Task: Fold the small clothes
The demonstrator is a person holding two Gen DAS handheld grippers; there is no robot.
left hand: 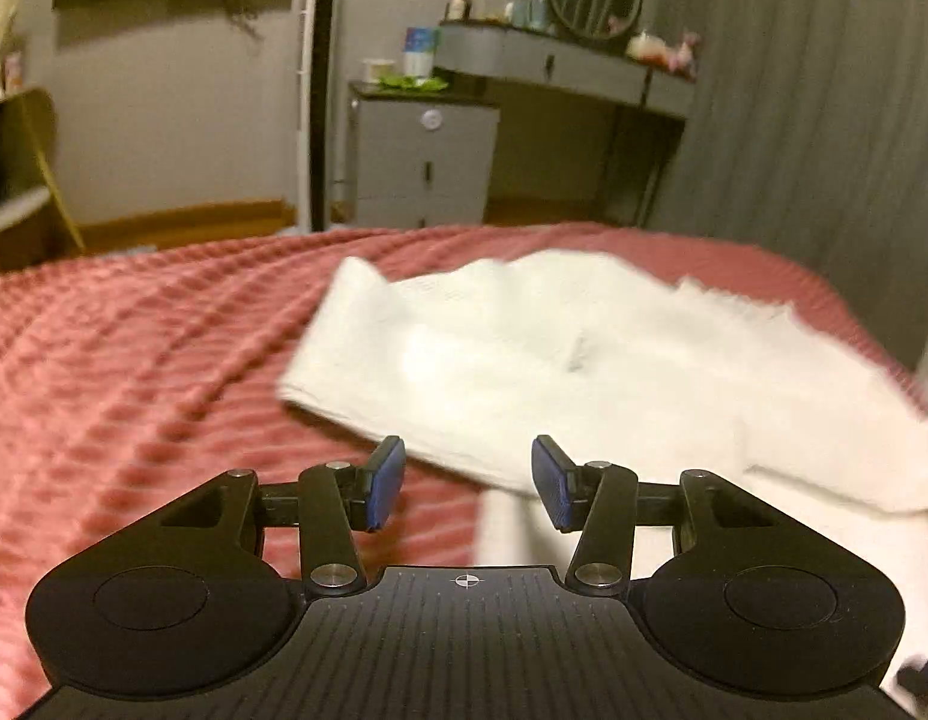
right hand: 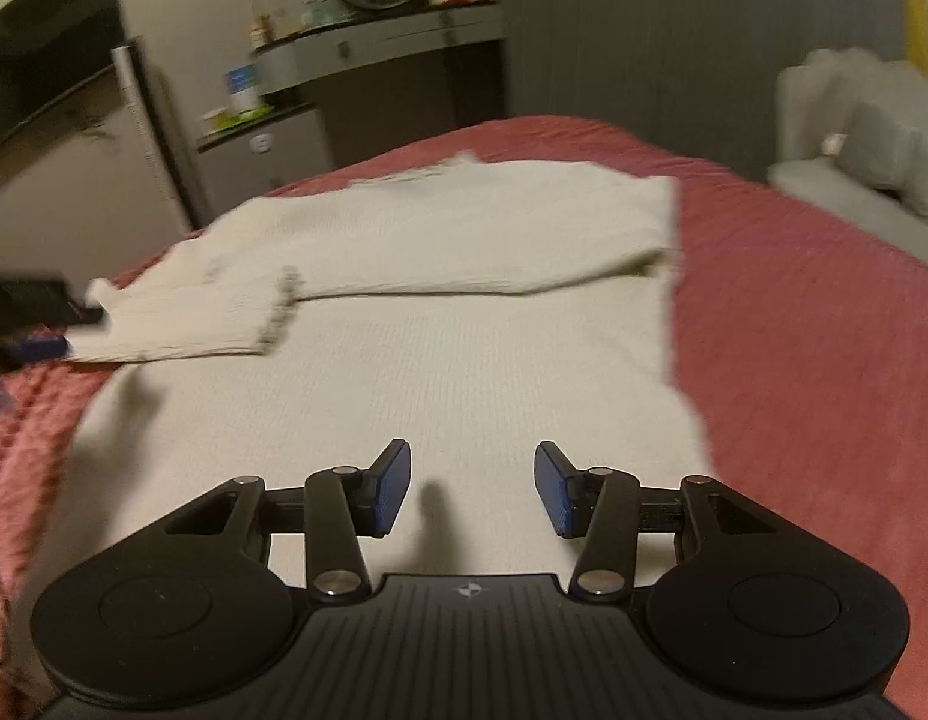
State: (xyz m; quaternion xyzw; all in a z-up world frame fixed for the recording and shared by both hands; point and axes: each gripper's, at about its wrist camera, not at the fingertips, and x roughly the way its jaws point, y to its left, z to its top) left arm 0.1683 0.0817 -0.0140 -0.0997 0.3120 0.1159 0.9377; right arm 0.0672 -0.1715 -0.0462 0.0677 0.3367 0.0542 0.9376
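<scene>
On the pink bedspread (left hand: 134,348), both my left gripper (left hand: 467,483) and right gripper (right hand: 473,489) hang open and empty; a sloppy grab could undo the white sweater's (right hand: 464,312) folded sleeves

White sweater (left hand: 584,372) ahead of left gripper (left hand: 467,483): motion-blurred, right part cut off by frame edge. Bottles (left hand: 524,6) on dresser far beyond: too small to identify. Right view: dark object (right hand: 26,312) far left of right gripper (right hand: 473,489), cropped, unidentifiable.

No legible text, label, brand or number found; the containers (left hand: 419,51) far beyond the tongs are too blurred.
</scene>
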